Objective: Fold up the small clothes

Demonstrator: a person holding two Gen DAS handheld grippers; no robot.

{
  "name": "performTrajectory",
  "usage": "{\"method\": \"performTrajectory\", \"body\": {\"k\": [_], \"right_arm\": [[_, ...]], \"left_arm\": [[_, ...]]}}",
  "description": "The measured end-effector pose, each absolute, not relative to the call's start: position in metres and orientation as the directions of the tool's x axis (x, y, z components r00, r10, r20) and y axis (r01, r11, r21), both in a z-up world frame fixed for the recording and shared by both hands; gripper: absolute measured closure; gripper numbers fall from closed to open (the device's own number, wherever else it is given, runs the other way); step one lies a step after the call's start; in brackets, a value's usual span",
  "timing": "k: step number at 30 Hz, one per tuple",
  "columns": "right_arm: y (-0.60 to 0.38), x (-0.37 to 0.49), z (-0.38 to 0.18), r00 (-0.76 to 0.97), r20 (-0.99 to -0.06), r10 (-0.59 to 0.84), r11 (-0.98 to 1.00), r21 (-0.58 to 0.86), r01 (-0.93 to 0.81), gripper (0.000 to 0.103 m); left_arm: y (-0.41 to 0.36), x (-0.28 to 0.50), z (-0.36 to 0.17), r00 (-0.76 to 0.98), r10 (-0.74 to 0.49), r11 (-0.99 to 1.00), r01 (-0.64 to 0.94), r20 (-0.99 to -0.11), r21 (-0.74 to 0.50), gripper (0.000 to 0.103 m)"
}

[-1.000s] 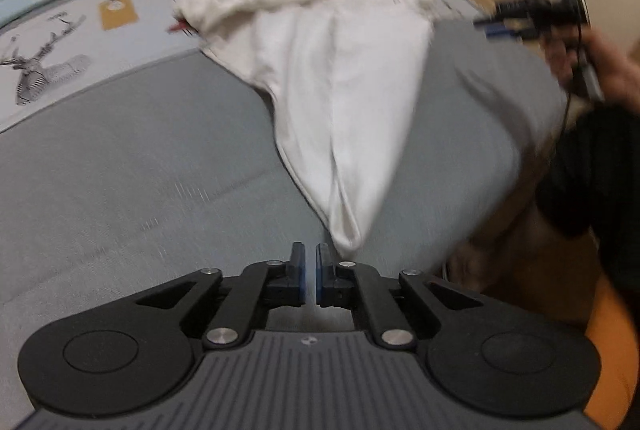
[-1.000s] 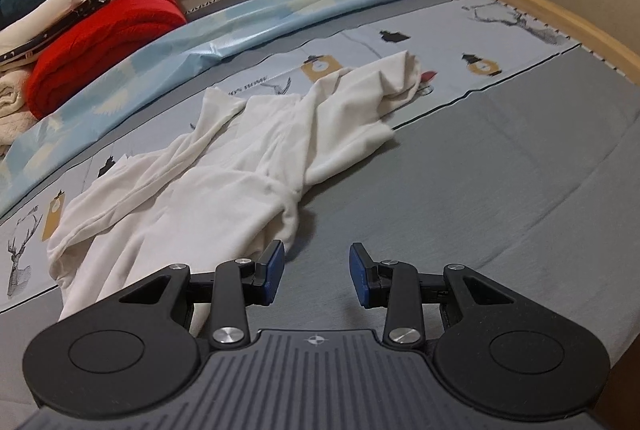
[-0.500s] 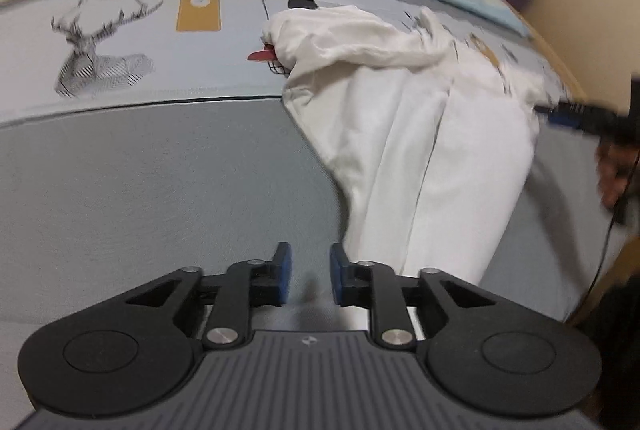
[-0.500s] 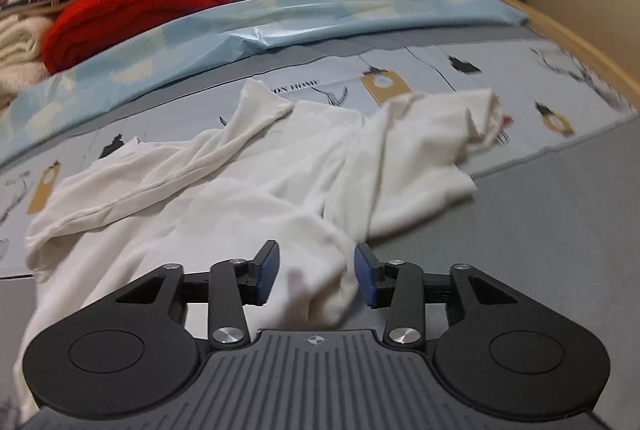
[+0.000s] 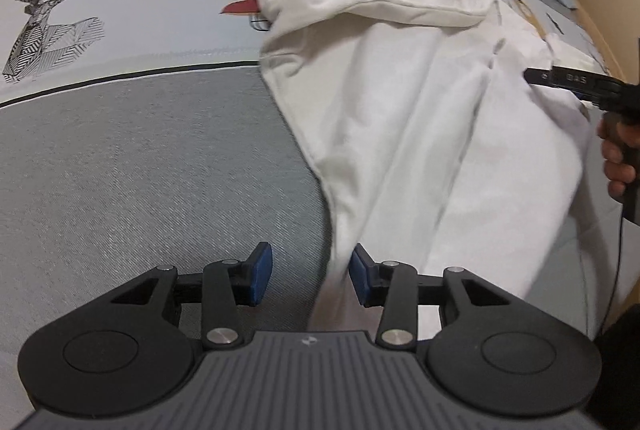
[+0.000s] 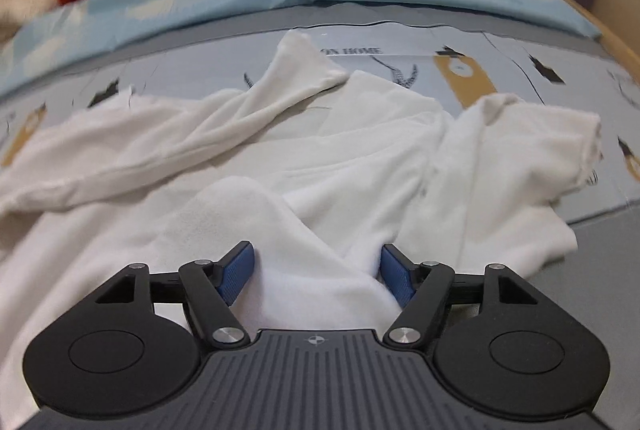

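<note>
Left wrist view: your left gripper (image 5: 311, 272) is opening, with the white garment's (image 5: 420, 102) narrow near end between the blue pads, close against the right one. From there the garment runs lengthwise away across the grey bedcover (image 5: 140, 170), which lies bare to its left. Your right gripper (image 6: 316, 272) is also opening, over a raised fold of garment; beyond it, crumpled sleeves reach the printed sheet (image 6: 540, 70).
</note>
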State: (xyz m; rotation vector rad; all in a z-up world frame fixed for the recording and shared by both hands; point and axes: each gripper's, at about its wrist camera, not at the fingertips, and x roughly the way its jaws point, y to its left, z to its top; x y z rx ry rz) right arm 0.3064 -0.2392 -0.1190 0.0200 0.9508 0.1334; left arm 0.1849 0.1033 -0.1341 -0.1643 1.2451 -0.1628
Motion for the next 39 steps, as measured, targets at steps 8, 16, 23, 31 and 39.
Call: {"method": "performTrajectory", "body": {"k": [8, 16, 23, 31, 39], "right_arm": [[-0.268, 0.291, -0.091, 0.606, -0.765, 0.217, 0.974, 0.215, -0.078, 0.091], [-0.325, 0.208, -0.047, 0.574, -0.714, 0.4, 0.915, 0.281, -0.288, 0.1], [-0.361, 0.145, -0.06, 0.491, -0.833, 0.257, 0.954, 0.137, -0.267, 0.103], [-0.373, 0.148, -0.057, 0.474, -0.873, 0.117, 0.985, 0.039, -0.17, 0.1], [-0.358, 0.187, -0.056, 0.521, -0.809, 0.271, 0.958, 0.281, -0.062, 0.049]], "left_arm": [[0.109, 0.18, -0.126, 0.347, -0.212, 0.976, 0.028, -0.913, -0.216, 0.096], [0.134, 0.157, -0.105, 0.404, -0.148, 0.974, -0.1, -0.903, -0.204, 0.096], [0.126, 0.128, -0.104, 0.333, -0.176, 0.981, -0.02, -0.926, -0.194, 0.096], [0.129, 0.102, -0.097, 0.264, -0.213, 0.977, 0.062, -0.941, -0.204, 0.068], [0.139, 0.092, -0.104, 0.209, -0.218, 0.976, 0.03, -0.953, -0.217, 0.06]]}}
